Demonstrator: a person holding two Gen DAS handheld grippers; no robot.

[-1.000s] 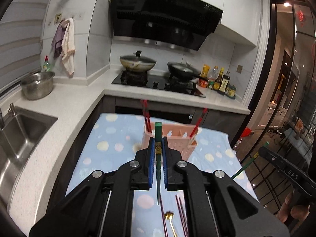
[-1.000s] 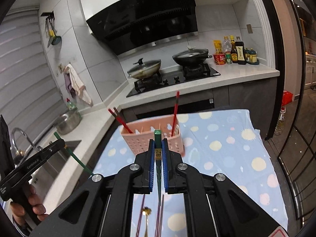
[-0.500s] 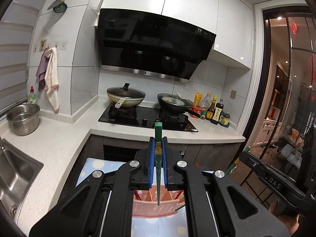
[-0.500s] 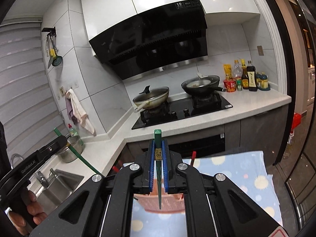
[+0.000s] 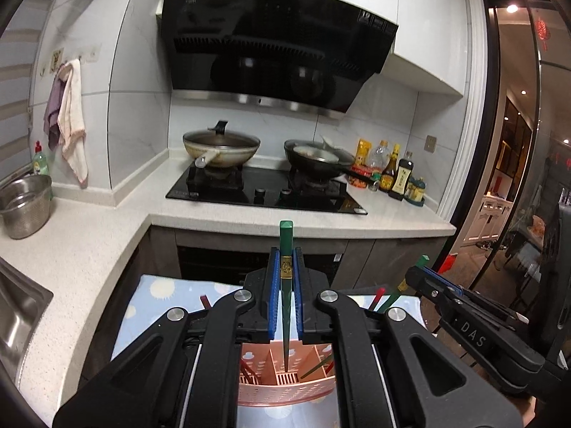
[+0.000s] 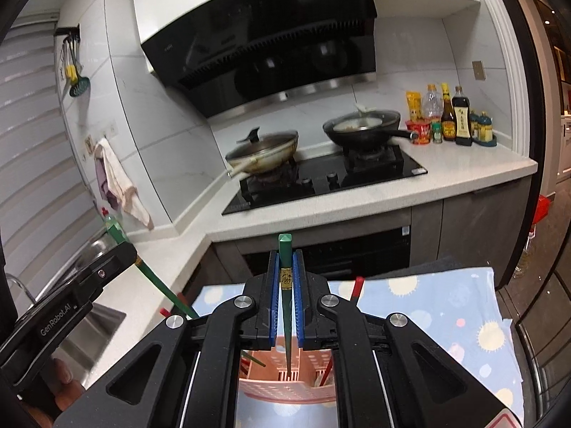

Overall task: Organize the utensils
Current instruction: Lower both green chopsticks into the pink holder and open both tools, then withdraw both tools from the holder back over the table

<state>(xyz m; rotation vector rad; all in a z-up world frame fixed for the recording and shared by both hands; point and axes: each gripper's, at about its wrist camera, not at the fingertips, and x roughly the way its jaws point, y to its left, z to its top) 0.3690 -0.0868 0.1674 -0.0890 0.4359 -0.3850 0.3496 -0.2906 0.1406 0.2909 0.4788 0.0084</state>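
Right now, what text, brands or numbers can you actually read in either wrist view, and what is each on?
"DAS": on the right gripper body, seen from the left wrist.
"GenRobot.AI": on the left gripper body, seen from the right wrist.
"19": on the range hood display; smaller characters beside it unreadable.
Range hood brand mark at its upper left: too blurred.
Sauce bottles labels: too small.
Gold emblem on each green chopstick: illegible.

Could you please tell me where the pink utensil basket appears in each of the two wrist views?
Left wrist view: the pink utensil basket sits at bottom centre, below the left gripper.
Right wrist view: the basket is again at bottom centre, below the right gripper.
Shared landmark: the black stovetop on the counter behind.
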